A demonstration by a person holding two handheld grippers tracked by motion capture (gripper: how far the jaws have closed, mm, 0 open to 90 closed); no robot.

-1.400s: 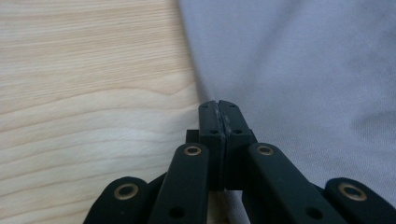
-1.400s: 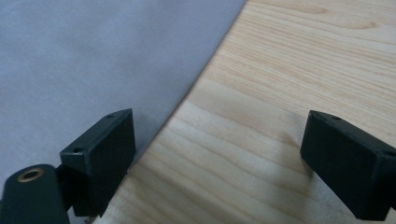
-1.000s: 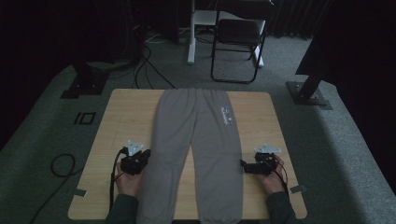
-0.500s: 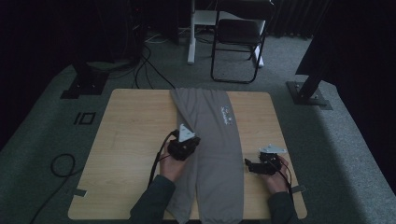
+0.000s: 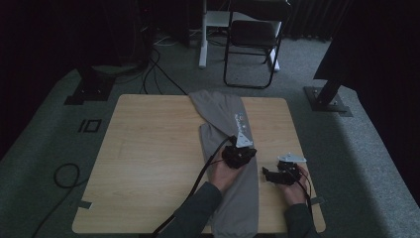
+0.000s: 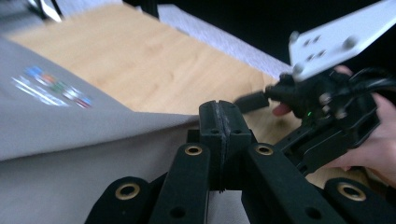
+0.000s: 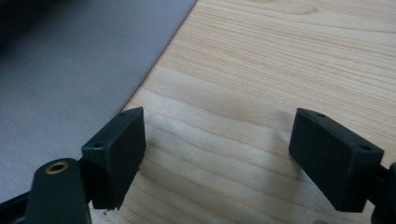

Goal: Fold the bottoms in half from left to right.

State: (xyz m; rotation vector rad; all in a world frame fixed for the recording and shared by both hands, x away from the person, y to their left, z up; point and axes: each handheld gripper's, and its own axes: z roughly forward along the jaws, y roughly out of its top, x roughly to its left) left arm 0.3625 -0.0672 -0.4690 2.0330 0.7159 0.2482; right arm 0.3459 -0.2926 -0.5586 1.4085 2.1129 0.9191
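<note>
Grey sweatpants (image 5: 225, 111) lie lengthwise on the wooden table (image 5: 148, 148), the left leg folded over onto the right one. My left gripper (image 5: 249, 151) is above the right edge of the folded legs. Its jaws (image 6: 219, 109) are shut on a pinch of the grey cloth (image 6: 70, 126), near the small coloured print. My right gripper (image 5: 266, 174) rests just right of the sweatpants. Its jaws (image 7: 217, 154) stand open over bare wood, beside the cloth edge (image 7: 70, 70). They have just been closing a little, with nothing between them.
A dark chair (image 5: 252, 39) stands beyond the table's far edge. Black stand bases sit on the carpet at the left (image 5: 89, 89) and right (image 5: 327, 99). A cable loop (image 5: 64, 176) lies on the floor to the left.
My left gripper has swept from the table's left side across to the right, drawing the left trouser leg over the right one. The right hand has stayed where it was.
</note>
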